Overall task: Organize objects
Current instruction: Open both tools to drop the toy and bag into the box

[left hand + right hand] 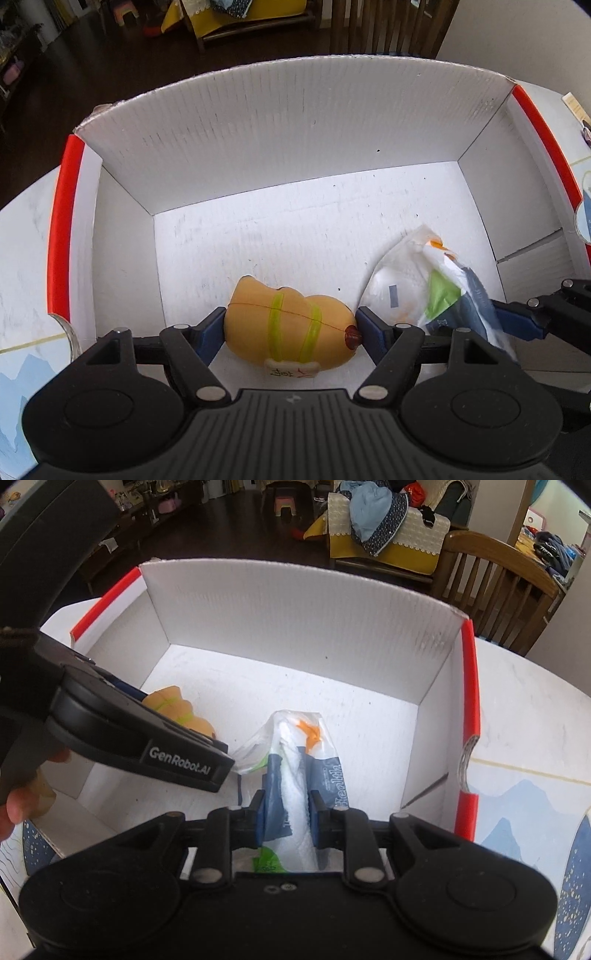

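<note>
One white box point(295, 140) with red-edged flaps stands on the table point(524, 709). Inside it, the left gripper point(291, 328) pinches one orange squishy toy point(288, 332); the right gripper point(287, 818) pinches one tissue pack point(295, 775), which perhaps touches the floor.

One orange toy point(291, 325) and one tissue pack point(295, 775) are being held. One white box point(295, 147) is being used, with two grippers showing.
</note>
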`<state>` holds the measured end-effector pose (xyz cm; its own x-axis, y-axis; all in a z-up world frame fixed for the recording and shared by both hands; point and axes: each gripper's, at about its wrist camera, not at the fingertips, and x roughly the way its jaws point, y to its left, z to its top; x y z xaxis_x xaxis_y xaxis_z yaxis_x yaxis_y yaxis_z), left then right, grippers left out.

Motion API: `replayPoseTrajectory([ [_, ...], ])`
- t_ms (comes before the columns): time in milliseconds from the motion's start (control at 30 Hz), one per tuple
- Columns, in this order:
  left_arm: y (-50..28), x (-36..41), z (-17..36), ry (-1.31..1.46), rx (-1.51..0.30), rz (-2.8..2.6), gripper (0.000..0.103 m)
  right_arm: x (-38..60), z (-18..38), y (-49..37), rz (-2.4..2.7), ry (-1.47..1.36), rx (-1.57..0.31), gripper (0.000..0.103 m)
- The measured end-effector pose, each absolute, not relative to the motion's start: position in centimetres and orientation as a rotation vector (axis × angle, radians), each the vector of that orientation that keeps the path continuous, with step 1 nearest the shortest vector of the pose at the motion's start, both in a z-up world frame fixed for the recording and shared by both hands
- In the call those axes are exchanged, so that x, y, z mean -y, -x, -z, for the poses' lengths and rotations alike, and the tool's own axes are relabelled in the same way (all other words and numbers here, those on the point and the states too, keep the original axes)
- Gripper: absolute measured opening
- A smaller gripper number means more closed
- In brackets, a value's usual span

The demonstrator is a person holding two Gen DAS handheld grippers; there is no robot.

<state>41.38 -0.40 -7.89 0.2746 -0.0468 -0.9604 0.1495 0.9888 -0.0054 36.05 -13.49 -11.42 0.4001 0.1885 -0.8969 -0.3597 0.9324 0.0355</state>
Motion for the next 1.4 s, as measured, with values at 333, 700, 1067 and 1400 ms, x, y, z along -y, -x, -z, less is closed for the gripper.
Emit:
replayPoseTrajectory([
  [333,-41.3,0.3,7.6,-0.089,-1.282,0.127,0.076,14.2,10.8,-36.1,-0.367,0.128,-1.101,0.045],
  [700,-39.5,-0.2,4.1,-0.043,-1.202,0.134,0.083,14.6,7.9,-34.7,-0.381,0.14,-1.033,0.054],
  [1067,-35.3,-0.9,-0.4,-0.037,-1.107,0.158,0.083,16.2,2.6,-31.7,-0.397,0.133,-0.938,0.059],
  [1400,-28.5,-1.0,-4.7,-0.064,-0.99,0.178,0.083,17.6,-0.8,-27.1,-0.415,0.128,-0.886,0.061],
])
